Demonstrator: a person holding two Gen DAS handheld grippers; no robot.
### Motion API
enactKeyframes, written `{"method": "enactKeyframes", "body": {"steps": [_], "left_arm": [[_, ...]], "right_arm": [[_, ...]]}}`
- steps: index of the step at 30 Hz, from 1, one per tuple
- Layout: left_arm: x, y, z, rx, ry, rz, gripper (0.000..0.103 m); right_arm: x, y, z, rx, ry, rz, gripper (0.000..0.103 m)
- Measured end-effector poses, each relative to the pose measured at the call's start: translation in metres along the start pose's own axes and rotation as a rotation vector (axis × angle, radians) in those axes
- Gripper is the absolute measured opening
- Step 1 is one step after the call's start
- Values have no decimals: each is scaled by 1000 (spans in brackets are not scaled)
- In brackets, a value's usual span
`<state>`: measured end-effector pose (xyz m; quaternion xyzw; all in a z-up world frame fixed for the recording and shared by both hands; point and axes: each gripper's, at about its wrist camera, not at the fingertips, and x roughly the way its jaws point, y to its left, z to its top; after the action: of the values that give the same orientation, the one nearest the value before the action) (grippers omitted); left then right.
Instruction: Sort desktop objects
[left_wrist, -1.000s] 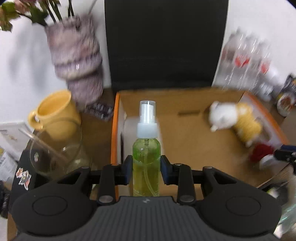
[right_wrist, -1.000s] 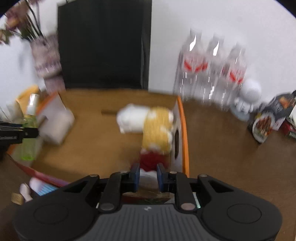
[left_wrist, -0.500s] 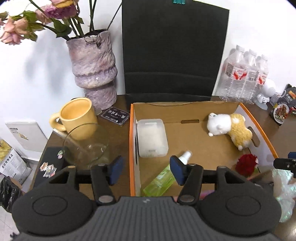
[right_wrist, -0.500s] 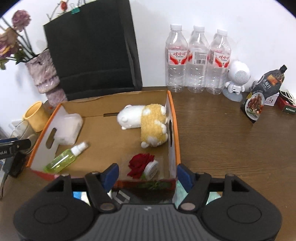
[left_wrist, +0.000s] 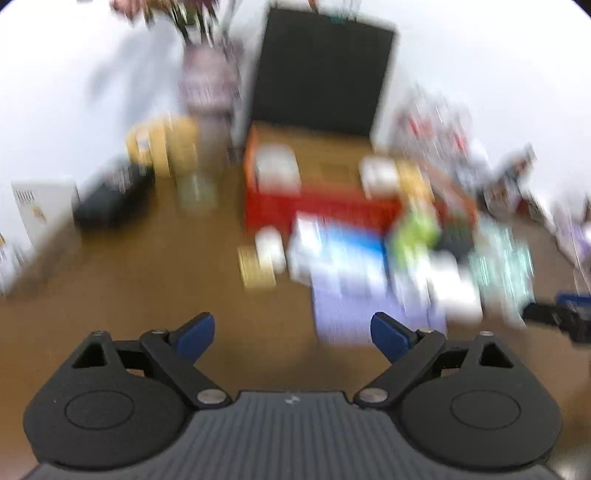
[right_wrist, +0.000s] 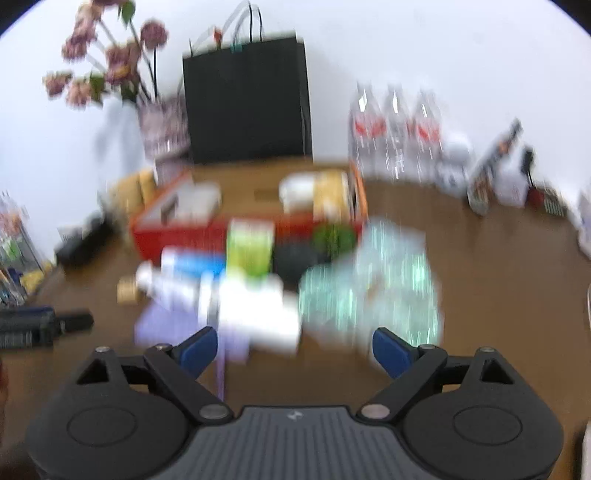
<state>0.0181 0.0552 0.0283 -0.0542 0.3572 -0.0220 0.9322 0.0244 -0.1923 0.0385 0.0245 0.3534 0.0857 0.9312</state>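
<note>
Both views are motion-blurred. The orange-edged cardboard box stands mid-table with a white container and a plush toy inside. In front of it lies a heap of loose items: a blue-and-white pack, a green pack, a white box, a crinkly clear-green wrapper. My left gripper is open and empty over bare table, well short of the heap. My right gripper is open and empty just before the white box.
A black paper bag stands behind the box. A vase of flowers and a yellow mug are at the left. Three water bottles and small packets line the back right. A black object lies at the left.
Both grippers let go of their objects into the box, opened wide, then pulled back toward the table's front; the box now sits farther away and the heap has come into view.
</note>
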Motion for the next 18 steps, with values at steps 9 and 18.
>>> {"method": "enactKeyframes", "body": {"steps": [9, 18], "left_arm": [[6, -18, -37, 73, -18, 86, 97], [10, -21, -50, 85, -27, 112, 103]], "right_arm": [[22, 32, -57, 8, -24, -53, 95], [27, 39, -67, -42, -18, -79, 103]]}}
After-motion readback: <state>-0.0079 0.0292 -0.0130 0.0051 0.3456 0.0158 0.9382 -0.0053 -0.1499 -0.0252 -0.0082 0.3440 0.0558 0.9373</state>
